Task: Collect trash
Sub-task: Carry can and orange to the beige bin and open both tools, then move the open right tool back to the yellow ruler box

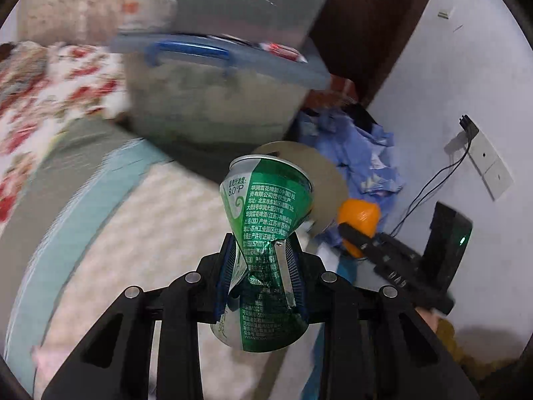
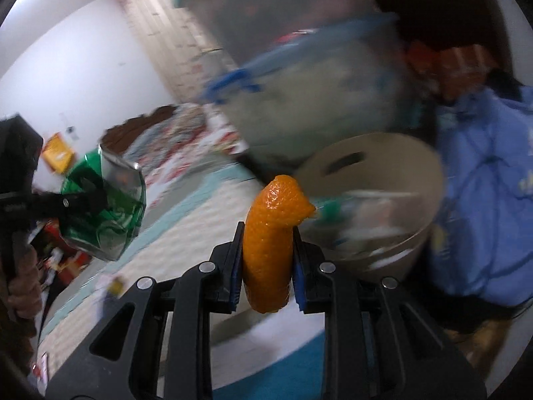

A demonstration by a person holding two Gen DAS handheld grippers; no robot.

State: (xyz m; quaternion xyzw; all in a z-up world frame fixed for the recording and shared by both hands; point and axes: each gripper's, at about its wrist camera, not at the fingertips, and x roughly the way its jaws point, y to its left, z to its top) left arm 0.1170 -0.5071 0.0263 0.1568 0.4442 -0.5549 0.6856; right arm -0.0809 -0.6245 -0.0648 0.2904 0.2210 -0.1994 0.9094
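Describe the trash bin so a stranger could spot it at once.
Find the big lidded clear plastic storage box with blue handles beside the bed. Just below it stands a round beige plastic bin, against blue crumpled fabric. It alone is open-topped, with a handle slot and litter inside.

Your left gripper (image 1: 261, 250) has the crushed can (image 1: 266, 206) pinched between its pads, the can's open end pointing away from you. To its right, your right gripper (image 2: 266, 233) clamps the orange peel (image 2: 271, 233), which stands upright between the pads. Beyond and just right of the peel sits the bin (image 2: 426, 180), with scraps inside it (too blurred to tell apart). Behind the bin stands the lidded storage box (image 1: 213, 106), with a second box stacked on its lid. A crumpled jacket (image 2: 483, 200) lies right of the bin, against the wall (image 1: 449, 116). The patterned bedding (image 1: 50, 93) lies left of the box.
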